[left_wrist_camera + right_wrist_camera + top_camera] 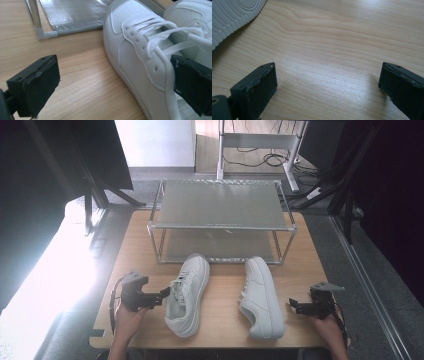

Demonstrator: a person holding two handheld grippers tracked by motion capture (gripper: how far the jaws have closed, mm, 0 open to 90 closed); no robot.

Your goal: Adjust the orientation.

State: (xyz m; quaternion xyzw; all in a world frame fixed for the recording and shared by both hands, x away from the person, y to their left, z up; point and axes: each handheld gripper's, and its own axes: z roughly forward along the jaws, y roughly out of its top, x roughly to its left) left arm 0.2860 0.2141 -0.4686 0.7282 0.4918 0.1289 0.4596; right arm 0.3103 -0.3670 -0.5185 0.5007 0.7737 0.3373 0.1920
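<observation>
Lying on wooden table [220, 320] before rack [220, 205]: two white sneakers [187, 295]; light, pliable uppers, best gripped at collar; left gripper [162, 296] and right gripper [295, 306] held agape, empty

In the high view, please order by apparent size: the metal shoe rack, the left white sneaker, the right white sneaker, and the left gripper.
1. Metal shoe rack, clearly largest.
2. Left white sneaker and right white sneaker: they look alike, so I do not rank them.
3. Left gripper, smallest.
</observation>
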